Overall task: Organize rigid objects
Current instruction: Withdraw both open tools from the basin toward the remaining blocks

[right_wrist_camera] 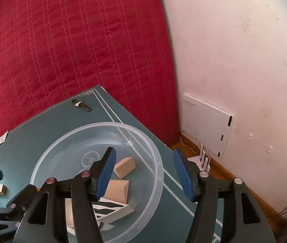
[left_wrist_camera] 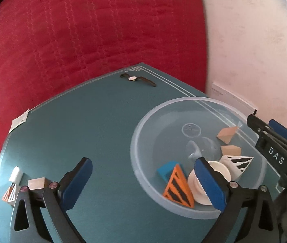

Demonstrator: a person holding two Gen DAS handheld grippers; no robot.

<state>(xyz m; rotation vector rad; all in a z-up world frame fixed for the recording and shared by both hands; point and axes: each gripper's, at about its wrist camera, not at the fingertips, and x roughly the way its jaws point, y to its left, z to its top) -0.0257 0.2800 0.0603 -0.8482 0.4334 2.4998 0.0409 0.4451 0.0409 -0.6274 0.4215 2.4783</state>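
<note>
Clear plastic forms the round bowl (left_wrist_camera: pixel 196 156) that sits on the right part of the teal worktop (left_wrist_camera: pixel 103 131), and most of the blocks lie inside it. In the left wrist view the bowl holds two plain wooden wedges (left_wrist_camera: pixel 227 134) toward its far right, a white wedge with black stripes (left_wrist_camera: pixel 238 162) just nearer, a white spool (left_wrist_camera: pixel 202 184), an orange wedge with black stripes (left_wrist_camera: pixel 179 188) and a blue block (left_wrist_camera: pixel 166 171) at its near left. The left gripper (left_wrist_camera: pixel 145 184) hangs with its jaws spread wide and nothing between them; its right finger stands over the spool inside the bowl, its left finger over bare worktop. The right gripper (right_wrist_camera: pixel 145 174) is spread partway and pinches nothing: its left finger is inside the bowl above the wooden wedges, its right finger outside the rim, over the worktop's right edge. On the near left of the worktop, well apart from the bowl, remain a small wooden cube (left_wrist_camera: pixel 37 183), a white block (left_wrist_camera: pixel 15 174) and a striped wedge (left_wrist_camera: pixel 10 194). A wristwatch (left_wrist_camera: pixel 137 79) lies at the far edge. Beyond the worktop is a red quilted bed (left_wrist_camera: pixel 93 30), with a pale wall (right_wrist_camera: pixel 234 60) to the right.
</note>
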